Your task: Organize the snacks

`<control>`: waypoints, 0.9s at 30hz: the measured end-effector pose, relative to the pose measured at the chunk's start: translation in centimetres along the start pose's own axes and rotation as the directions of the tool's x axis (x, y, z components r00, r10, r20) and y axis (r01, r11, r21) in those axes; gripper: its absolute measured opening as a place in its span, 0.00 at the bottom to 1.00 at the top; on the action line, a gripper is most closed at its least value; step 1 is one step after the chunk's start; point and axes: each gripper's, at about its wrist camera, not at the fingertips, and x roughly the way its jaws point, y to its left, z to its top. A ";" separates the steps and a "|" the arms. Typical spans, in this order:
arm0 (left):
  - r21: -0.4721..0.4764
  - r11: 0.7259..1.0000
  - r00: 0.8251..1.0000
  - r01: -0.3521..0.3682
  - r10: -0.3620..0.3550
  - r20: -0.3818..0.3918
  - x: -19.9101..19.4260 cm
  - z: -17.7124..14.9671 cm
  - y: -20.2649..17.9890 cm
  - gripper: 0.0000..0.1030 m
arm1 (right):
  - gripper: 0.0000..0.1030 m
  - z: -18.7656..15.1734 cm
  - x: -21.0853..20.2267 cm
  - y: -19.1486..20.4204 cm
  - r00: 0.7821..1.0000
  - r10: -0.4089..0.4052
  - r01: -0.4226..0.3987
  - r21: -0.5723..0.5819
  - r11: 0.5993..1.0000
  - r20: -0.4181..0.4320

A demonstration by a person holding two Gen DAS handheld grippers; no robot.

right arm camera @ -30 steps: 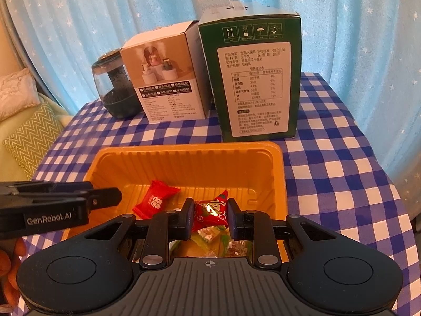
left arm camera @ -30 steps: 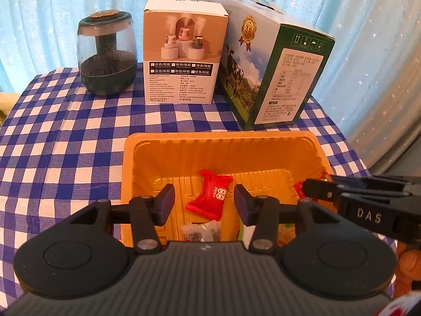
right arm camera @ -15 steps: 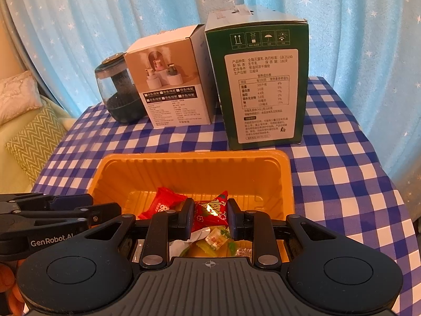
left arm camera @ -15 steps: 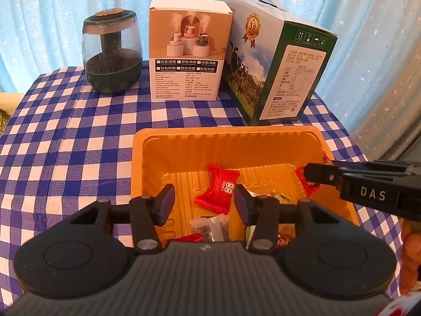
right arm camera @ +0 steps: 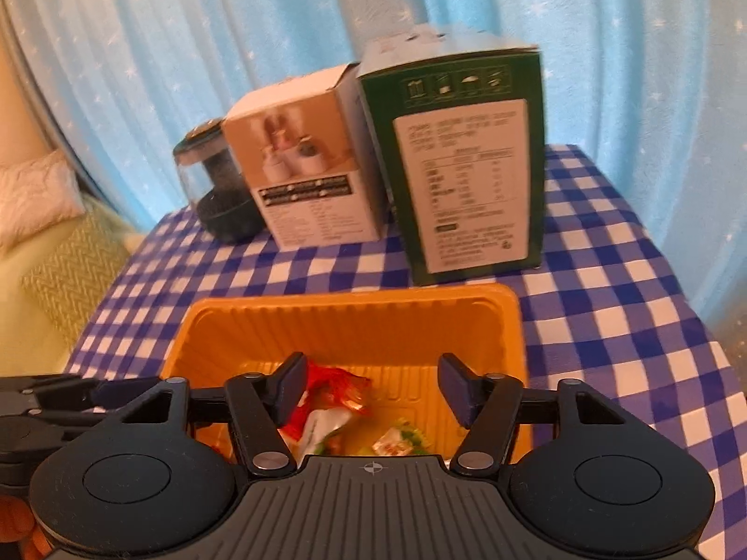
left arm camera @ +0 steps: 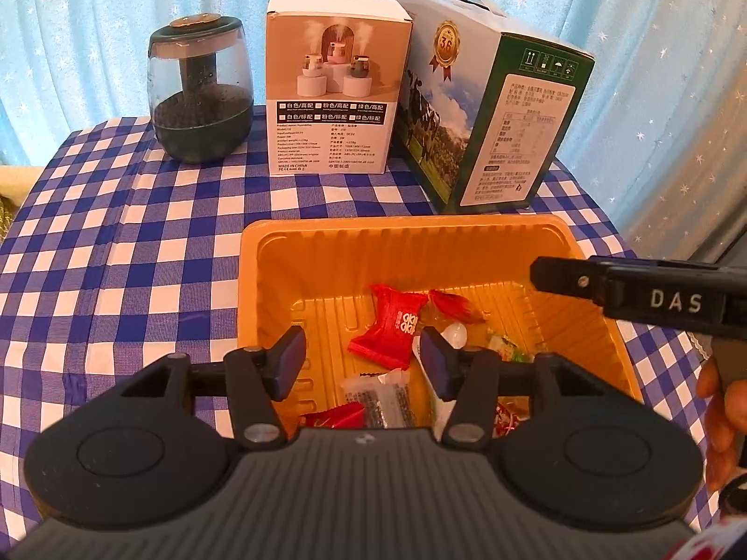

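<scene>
An orange plastic tray [left arm camera: 327, 252] stands on the checked tablecloth and holds several wrapped snacks. A red candy packet [left arm camera: 390, 324] lies near its middle, with a second red wrapper [left arm camera: 450, 305] just behind it. My left gripper [left arm camera: 362, 361] is open and empty over the tray's near side. My right gripper [right arm camera: 371, 387] is open and empty above the tray [right arm camera: 355, 312], over a red-orange wrapper [right arm camera: 334, 385]. The right gripper also shows in the left wrist view [left arm camera: 644, 296], over the tray's right rim.
At the back of the table stand a dark glass jar [left arm camera: 200, 93], a white humidifier box [left arm camera: 334, 84] and a green milk carton box [left arm camera: 490, 98]. A blue starred curtain hangs behind. A green cushion [right arm camera: 60, 256] lies left of the table.
My right gripper has opened and let go of the red wrapped candy, which now lies in the tray. Both grippers have risen and pulled back a little.
</scene>
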 end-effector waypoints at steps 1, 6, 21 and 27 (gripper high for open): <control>0.000 1.000 1.000 0.000 0.000 0.001 -0.1 -0.1 0.0 0.49 | 0.60 0.0 -0.1 -0.1 1.000 -0.005 0.005 -0.001 1.000 -0.003; 0.006 1.000 1.000 -0.002 0.002 0.008 -0.9 -0.6 -0.3 0.58 | 0.60 -0.3 -0.9 -0.6 1.000 -0.025 0.025 -0.002 1.000 -0.012; 0.018 1.000 0.998 -0.025 0.024 0.049 -6.1 -2.5 -2.0 0.89 | 0.60 -1.8 -6.4 -0.5 0.998 -0.059 0.059 0.003 0.998 -0.026; 0.019 0.999 0.997 -0.031 0.029 0.077 -9.0 -3.6 -2.8 0.98 | 0.61 -3.0 -9.2 -0.1 0.997 -0.068 0.068 -0.001 0.998 -0.035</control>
